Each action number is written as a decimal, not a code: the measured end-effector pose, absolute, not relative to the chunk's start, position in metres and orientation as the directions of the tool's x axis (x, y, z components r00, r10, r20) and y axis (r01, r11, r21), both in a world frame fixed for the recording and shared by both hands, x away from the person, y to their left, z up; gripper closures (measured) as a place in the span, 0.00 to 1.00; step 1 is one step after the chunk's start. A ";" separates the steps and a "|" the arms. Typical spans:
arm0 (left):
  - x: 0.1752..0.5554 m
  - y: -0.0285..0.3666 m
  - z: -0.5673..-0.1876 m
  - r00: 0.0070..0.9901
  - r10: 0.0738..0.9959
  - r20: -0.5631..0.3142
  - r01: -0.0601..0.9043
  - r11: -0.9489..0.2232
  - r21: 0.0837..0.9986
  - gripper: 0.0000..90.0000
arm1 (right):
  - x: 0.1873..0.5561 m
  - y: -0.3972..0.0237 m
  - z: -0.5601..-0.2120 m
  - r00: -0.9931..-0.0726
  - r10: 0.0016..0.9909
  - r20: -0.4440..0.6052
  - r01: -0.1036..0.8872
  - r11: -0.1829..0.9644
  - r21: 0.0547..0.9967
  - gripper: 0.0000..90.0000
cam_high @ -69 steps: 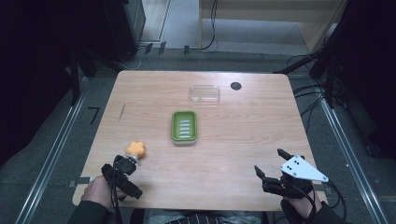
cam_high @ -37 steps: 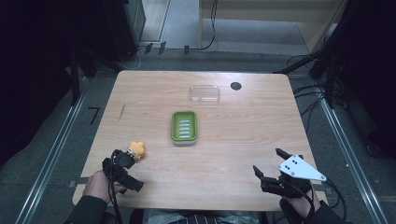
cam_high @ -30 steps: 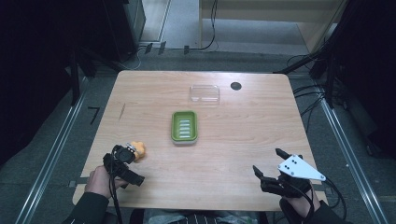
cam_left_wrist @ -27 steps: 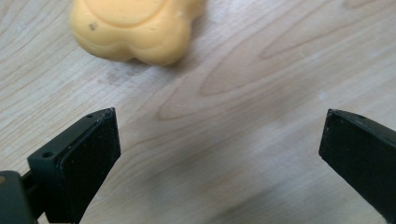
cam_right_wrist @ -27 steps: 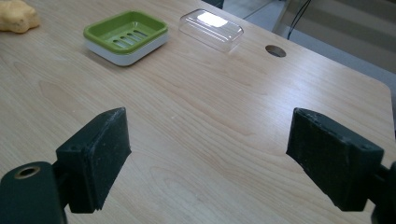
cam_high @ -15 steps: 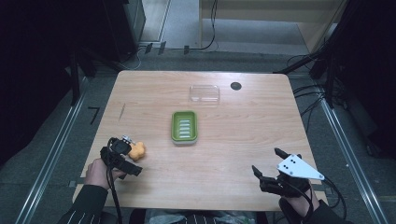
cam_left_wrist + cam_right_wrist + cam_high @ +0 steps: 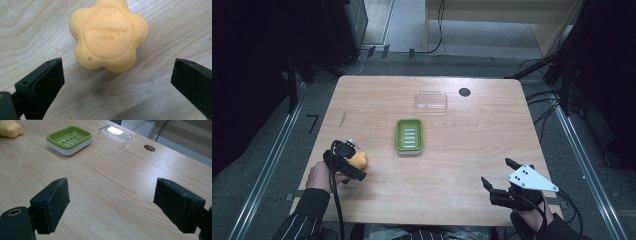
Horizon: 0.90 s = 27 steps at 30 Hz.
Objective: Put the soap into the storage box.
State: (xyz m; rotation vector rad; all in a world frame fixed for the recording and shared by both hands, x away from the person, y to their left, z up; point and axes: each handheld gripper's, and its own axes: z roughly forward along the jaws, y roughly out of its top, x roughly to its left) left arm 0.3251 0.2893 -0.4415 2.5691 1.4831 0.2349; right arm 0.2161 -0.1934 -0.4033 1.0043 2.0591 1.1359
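An orange flower-shaped soap (image 7: 360,160) (image 7: 108,35) lies on the wooden table (image 7: 462,150) near its front left. My left gripper (image 7: 353,161) (image 7: 117,82) is open right at the soap, its jaws spread wider than the soap, which lies just ahead of the tips. A green soap dish (image 7: 409,136) (image 7: 68,138) sits empty at the table's middle. Behind it lies a clear plastic lid (image 7: 431,100) (image 7: 114,133). My right gripper (image 7: 498,172) (image 7: 112,202) is open over bare wood at the front right, holding nothing. The soap (image 7: 10,129) also appears far off in the right gripper view.
A round cable hole (image 7: 464,92) (image 7: 149,148) lies in the table top to the right of the lid. Grey floor with metal rails and cables surrounds the table. A striped sleeve (image 7: 307,215) comes in at the bottom left.
My left gripper has moved from the front edge away from the person and a little left, coming up to the soap from its left. The soap, dish, lid and right gripper have stayed put.
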 end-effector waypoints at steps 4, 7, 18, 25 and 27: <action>0.331 0.287 -0.442 0.501 0.864 0.054 0.839 -0.500 0.213 0.00 | 0.216 -0.193 -0.403 -0.551 0.825 -0.125 0.336 0.356 0.872 0.15; 0.336 0.287 -0.444 0.512 0.857 0.061 0.834 -0.513 0.204 0.00 | 0.216 -0.194 -0.403 -0.549 0.827 -0.121 0.338 0.353 0.873 0.15; 0.344 0.286 -0.447 0.529 0.846 0.066 0.830 -0.532 0.170 0.00 | 0.215 -0.194 -0.403 -0.547 0.827 -0.125 0.338 0.355 0.872 0.15; 0.346 0.284 -0.448 0.540 0.839 0.067 0.825 -0.544 0.155 0.06 | 0.215 -0.194 -0.403 -0.547 0.828 -0.123 0.340 0.354 0.871 0.15; 0.346 0.284 -0.448 0.536 0.842 0.071 0.828 -0.540 0.154 0.10 | 0.215 -0.194 -0.403 -0.546 0.829 -0.122 0.342 0.353 0.871 0.15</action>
